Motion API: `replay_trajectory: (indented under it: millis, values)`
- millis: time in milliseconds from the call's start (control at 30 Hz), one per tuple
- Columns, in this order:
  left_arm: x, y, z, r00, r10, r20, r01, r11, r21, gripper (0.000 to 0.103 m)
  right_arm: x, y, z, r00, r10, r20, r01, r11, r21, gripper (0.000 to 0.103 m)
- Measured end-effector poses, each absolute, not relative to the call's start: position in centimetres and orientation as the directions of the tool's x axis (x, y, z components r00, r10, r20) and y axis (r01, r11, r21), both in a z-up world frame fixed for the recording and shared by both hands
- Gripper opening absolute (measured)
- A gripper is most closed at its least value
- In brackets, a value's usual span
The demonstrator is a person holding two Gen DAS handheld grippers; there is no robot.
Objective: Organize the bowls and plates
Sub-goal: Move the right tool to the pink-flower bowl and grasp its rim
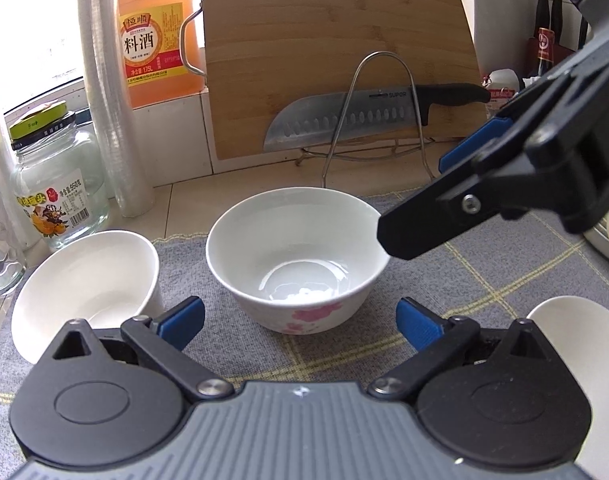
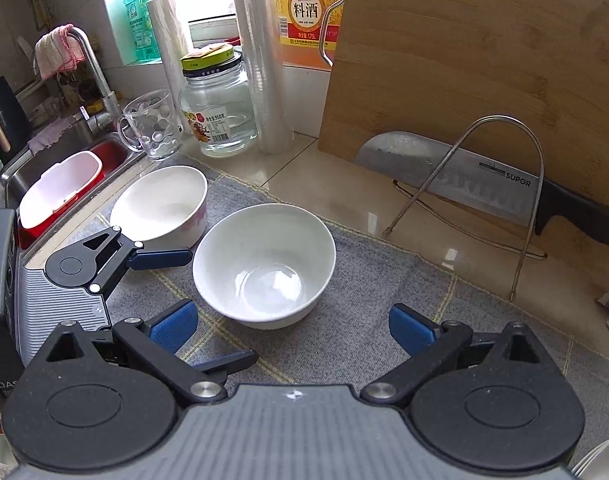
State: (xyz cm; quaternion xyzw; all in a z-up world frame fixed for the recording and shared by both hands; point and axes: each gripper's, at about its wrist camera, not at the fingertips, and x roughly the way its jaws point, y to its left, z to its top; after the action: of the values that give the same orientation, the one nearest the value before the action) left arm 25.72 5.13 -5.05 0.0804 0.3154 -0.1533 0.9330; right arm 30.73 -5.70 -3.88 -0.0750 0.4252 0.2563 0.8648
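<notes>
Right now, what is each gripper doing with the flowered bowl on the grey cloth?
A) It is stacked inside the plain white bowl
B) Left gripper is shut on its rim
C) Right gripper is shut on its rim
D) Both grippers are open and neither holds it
D: the flowered bowl sits free on the grey cloth, with the left gripper and right gripper both spread open short of it.

We are in a home kitchen. A bamboo cutting board (image 2: 464, 64) leans against the wall with a SUPOR kitchen knife (image 2: 464, 178) in a wire rack (image 2: 500, 184) before it. On the sill stands a jug of cooking wine (image 2: 304, 8), beside a green dish soap bottle (image 2: 138, 16). We see a steel sink (image 2: 64, 148) with a faucet (image 2: 94, 68) draped in a rag, and a glass jar (image 2: 218, 112), a glass mug (image 2: 152, 124) and white bowls (image 2: 264, 264) on the tiled tabletop (image 2: 304, 168).
</notes>
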Motion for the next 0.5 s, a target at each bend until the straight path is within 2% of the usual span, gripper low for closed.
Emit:
replay_trajectory:
  millis: [500]
  values:
    - [26.5,5.3,-5.3,0.755,-0.249,-0.606,0.336,0.941,0.031,0.096,35.9,-3.2,-5.4,0.432,0.426,-0.795,-0.582,0.805,0.116,0.101]
